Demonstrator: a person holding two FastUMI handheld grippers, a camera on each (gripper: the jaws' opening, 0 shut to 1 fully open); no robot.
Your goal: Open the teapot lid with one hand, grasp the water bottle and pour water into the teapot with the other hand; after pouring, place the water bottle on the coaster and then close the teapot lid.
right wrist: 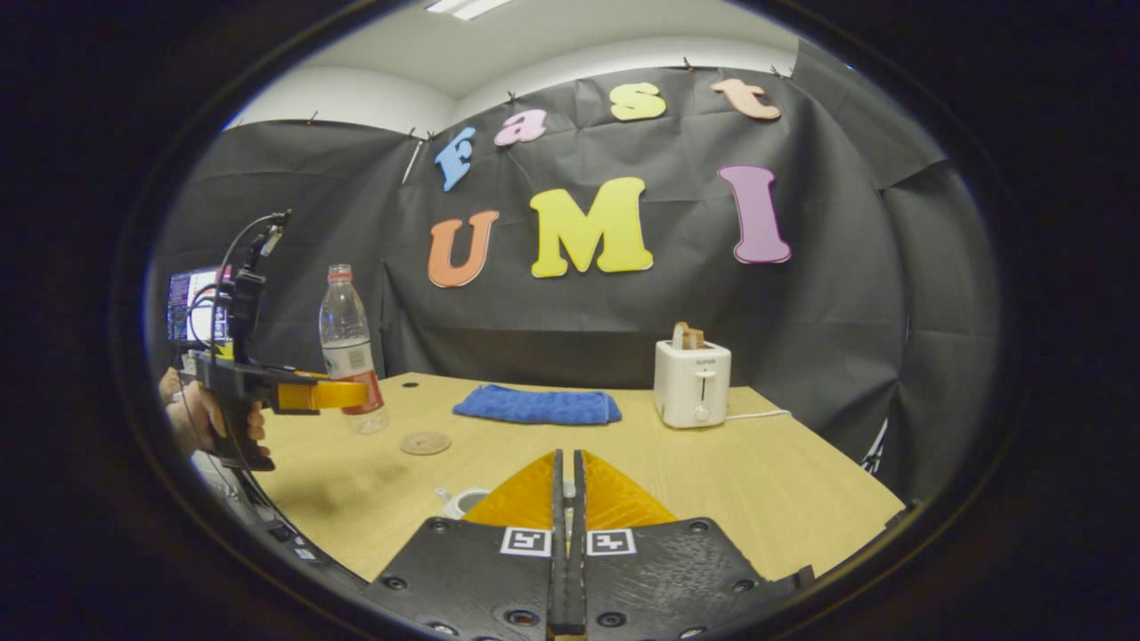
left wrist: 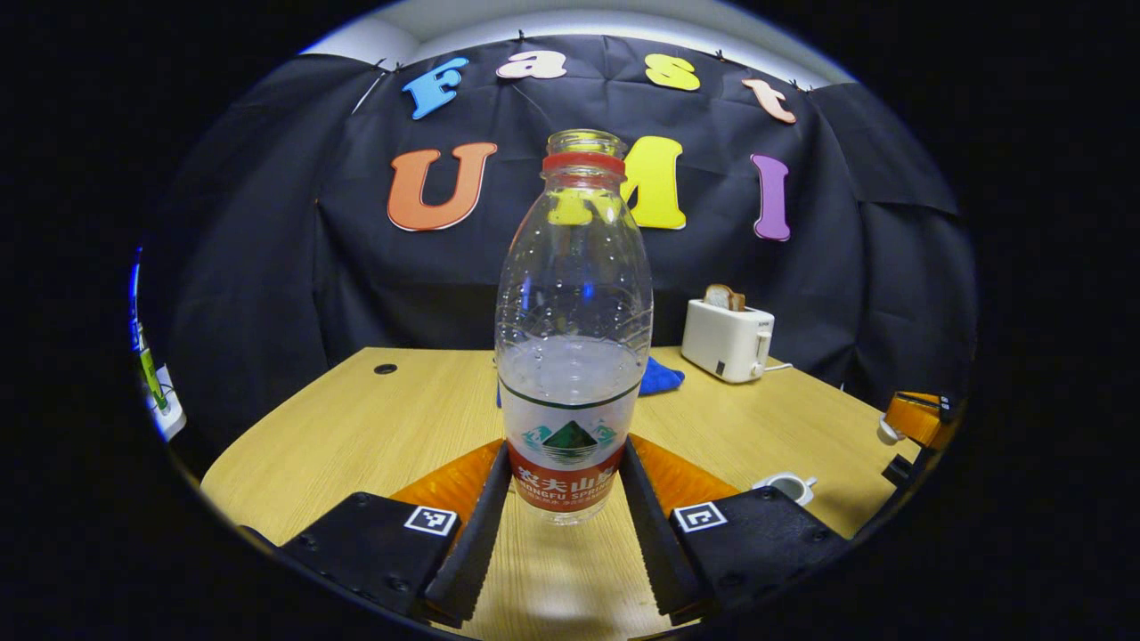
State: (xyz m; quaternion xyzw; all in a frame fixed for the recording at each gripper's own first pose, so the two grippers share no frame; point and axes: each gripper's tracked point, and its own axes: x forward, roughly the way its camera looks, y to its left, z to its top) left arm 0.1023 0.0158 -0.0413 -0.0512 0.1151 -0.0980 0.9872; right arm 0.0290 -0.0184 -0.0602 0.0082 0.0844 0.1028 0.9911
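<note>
A clear water bottle [left wrist: 573, 338], uncapped and about a third full, stands upright between the fingers of my left gripper [left wrist: 565, 447], which is shut on its labelled lower part. In the right gripper view the bottle [right wrist: 346, 334] hangs just above the table, left of the round coaster [right wrist: 425, 442], with the left gripper [right wrist: 356, 393] around it. The white teapot [left wrist: 788, 486] sits with its top open near the table's right front. My right gripper [right wrist: 567, 485] is shut. In the left gripper view the white teapot lid [left wrist: 887, 433] sits at the right gripper's [left wrist: 895, 425] tips. The teapot [right wrist: 459, 500] peeks out beside its fingers.
A white toaster [right wrist: 692, 381] with a slice of bread stands at the back right of the wooden table [right wrist: 784, 481], a folded blue cloth [right wrist: 536, 405] left of it. A hand [right wrist: 191, 414] holds the left gripper at the table's left edge, in front of a monitor [right wrist: 191, 303].
</note>
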